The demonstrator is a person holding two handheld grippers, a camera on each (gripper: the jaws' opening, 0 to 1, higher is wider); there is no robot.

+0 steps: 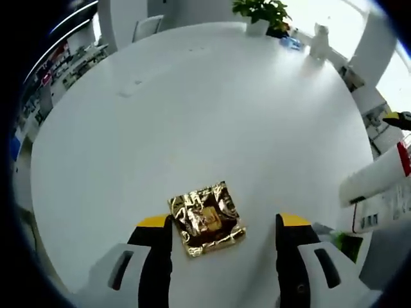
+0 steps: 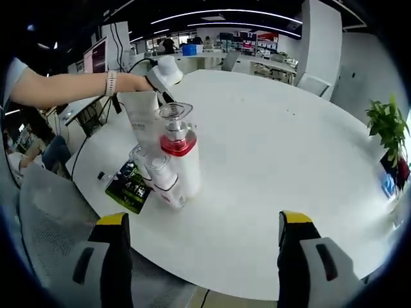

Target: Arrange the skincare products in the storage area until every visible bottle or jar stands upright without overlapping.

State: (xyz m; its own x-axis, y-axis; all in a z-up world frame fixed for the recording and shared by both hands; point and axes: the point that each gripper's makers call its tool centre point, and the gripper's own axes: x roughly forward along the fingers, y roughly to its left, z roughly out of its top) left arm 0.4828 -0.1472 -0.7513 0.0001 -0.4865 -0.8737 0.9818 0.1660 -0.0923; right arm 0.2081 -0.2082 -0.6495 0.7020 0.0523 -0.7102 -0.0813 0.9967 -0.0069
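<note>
A tall white pump bottle (image 2: 180, 157) with a red band and a clear cap stands upright near the table's edge. Two smaller white bottles (image 2: 162, 181) lean against its base. Behind it rises a white tube (image 2: 142, 119). A dark green sachet (image 2: 130, 186) lies flat beside them. My right gripper (image 2: 205, 218) is open, a little short of this group. A gold foil sachet (image 1: 207, 219) lies flat on the table between the jaws of my open left gripper (image 1: 225, 221). A white bottle with a red mark (image 1: 380, 186) enters the left gripper view at the right.
The round white table (image 2: 276, 122) is bare beyond the products. A person's hand (image 2: 131, 82) holds something white above the tube. A potted plant (image 1: 263, 13) and small items stand at the far rim. A mesh chair (image 2: 45, 218) is beside the near edge.
</note>
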